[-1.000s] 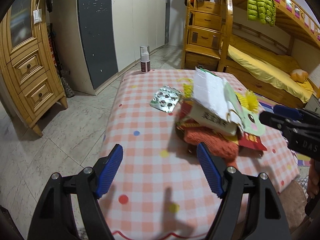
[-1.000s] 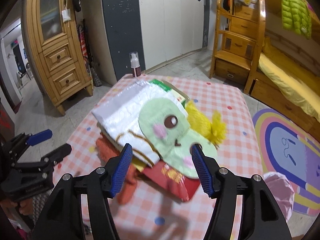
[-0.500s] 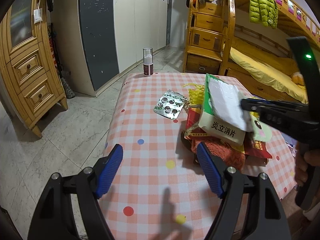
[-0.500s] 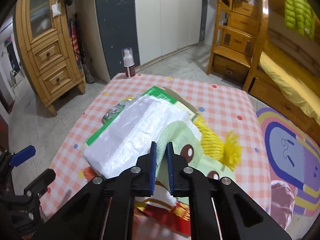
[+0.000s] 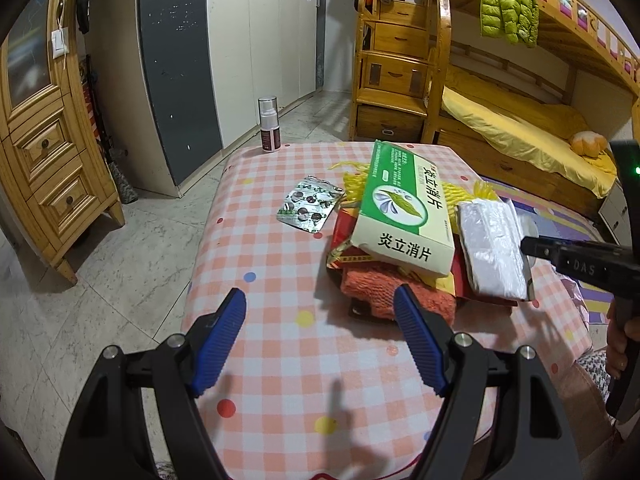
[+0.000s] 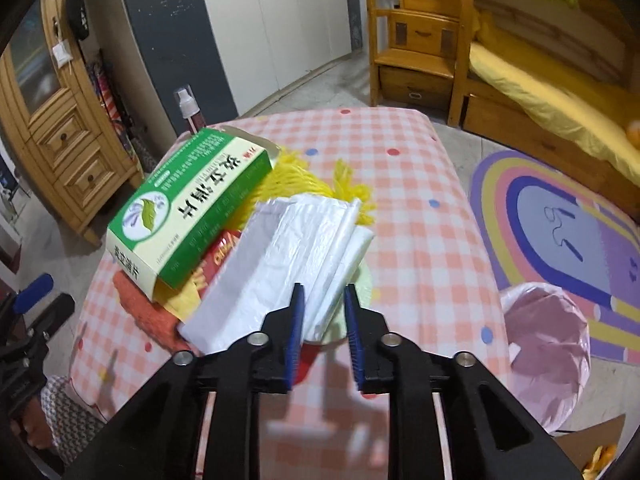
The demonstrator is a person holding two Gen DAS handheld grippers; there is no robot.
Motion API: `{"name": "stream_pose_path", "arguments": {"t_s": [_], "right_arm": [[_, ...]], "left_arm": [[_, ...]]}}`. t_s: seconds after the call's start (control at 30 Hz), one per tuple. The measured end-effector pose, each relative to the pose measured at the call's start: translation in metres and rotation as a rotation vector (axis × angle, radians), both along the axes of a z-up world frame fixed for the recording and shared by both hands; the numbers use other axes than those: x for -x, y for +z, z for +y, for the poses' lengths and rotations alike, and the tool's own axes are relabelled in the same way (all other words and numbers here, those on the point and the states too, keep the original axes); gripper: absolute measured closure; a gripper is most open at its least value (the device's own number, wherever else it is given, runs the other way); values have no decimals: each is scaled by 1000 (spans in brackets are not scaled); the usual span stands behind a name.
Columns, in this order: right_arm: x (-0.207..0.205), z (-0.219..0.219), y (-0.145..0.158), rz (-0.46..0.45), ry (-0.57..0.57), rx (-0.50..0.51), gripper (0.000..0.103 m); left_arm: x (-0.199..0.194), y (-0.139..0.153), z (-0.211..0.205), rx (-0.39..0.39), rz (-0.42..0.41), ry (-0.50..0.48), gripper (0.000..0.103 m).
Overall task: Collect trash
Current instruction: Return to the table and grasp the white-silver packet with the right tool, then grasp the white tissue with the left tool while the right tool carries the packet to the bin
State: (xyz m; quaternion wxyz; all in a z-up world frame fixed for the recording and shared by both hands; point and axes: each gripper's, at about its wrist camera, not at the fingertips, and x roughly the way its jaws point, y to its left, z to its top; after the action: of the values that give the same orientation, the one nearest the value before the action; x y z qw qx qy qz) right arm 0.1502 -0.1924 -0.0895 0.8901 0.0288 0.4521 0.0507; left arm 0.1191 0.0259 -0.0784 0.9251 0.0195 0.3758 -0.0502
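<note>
One folded plastic bag between right gripper pads; jaws just reopening.

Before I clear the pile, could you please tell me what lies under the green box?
Under the green box show red packaging, an orange cloth and yellow netting. Anything deeper is covered.

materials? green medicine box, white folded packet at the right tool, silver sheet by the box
Green medicine box: printed cardboard, matte; creased edges, open end flap. White folded packet: thin plastic film, likely folded bags; translucent, wrinkled, glossy glints. Silver sheet: foil blister pack, reflective, with round pockets; backing not visible.
</note>
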Motion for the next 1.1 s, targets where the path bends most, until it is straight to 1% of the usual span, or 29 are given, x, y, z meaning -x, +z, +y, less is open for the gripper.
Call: {"name": "stream_pose_path", "arguments": {"t_s": [0.03, 0.07, 0.2, 0.27, 0.37, 0.4, 0.43, 0.47, 0.6, 0.63, 0.7, 0.77, 0.8, 0.87, 0.9, 0.97, 1.0, 1.07, 1.1], "right_arm": [[3, -2, -1, -2, -1, 12, 64], [7, -4, -2, -7, -6, 22, 58], [22, -12, -3, -22, -29, 33, 58], [27, -14, -4, -34, -29, 13, 58], [25, -9, -11, -20, 3, -13, 57], [23, -5, -14, -13, 16, -17, 54], [20, -2, -17, -8, 24, -20, 42], [17, 0, -20, -6, 33, -21, 33], [10, 9, -32, 25, 59, -8, 32], [10, 12, -34, 31, 70, 3, 33], [13, 14, -36, 39, 84, 15, 41], [15, 13, -37, 46, 86, 9, 55], [16, 12, -36, 45, 85, 5, 59], [18, 9, -35, 46, 89, -11, 74], [19, 8, -33, 42, 88, -19, 76], [25, 5, -23, 15, 87, -31, 86], [30, 2, -16, -3, 88, -40, 88], [40, -3, -1, -43, 86, -54, 96], [45, -6, 6, -62, 84, -58, 97]], "left_arm": [[0, 0, -2, -5, 1, -1, 29], [1, 0, -3, -7, 1, -1, 29], [2, -1, -8, -11, 7, -1, 29], [0, -2, -10, -12, 10, -3, 29], [-1, -3, -15, -13, 15, -10, 29], [-1, -3, -17, -15, 16, -12, 29], [-1, -4, -18, -19, 16, -15, 29], [-1, -4, -19, -21, 18, -17, 29], [0, -6, -19, -25, 23, -15, 29], [0, -6, -19, -26, 24, -14, 29], [0, -7, -19, -24, 28, -12, 29], [0, -8, -20, -20, 34, -16, 29], [1, -9, -21, -19, 35, -18, 29], [3, -9, -23, -22, 35, -28, 29], [4, -8, -25, -23, 35, -32, 29], [6, -8, -26, -26, 31, -40, 29], [8, -7, -27, -26, 29, -43, 29], [10, -5, -31, -22, 25, -54, 29], [10, -5, -33, -20, 25, -60, 29]]}}
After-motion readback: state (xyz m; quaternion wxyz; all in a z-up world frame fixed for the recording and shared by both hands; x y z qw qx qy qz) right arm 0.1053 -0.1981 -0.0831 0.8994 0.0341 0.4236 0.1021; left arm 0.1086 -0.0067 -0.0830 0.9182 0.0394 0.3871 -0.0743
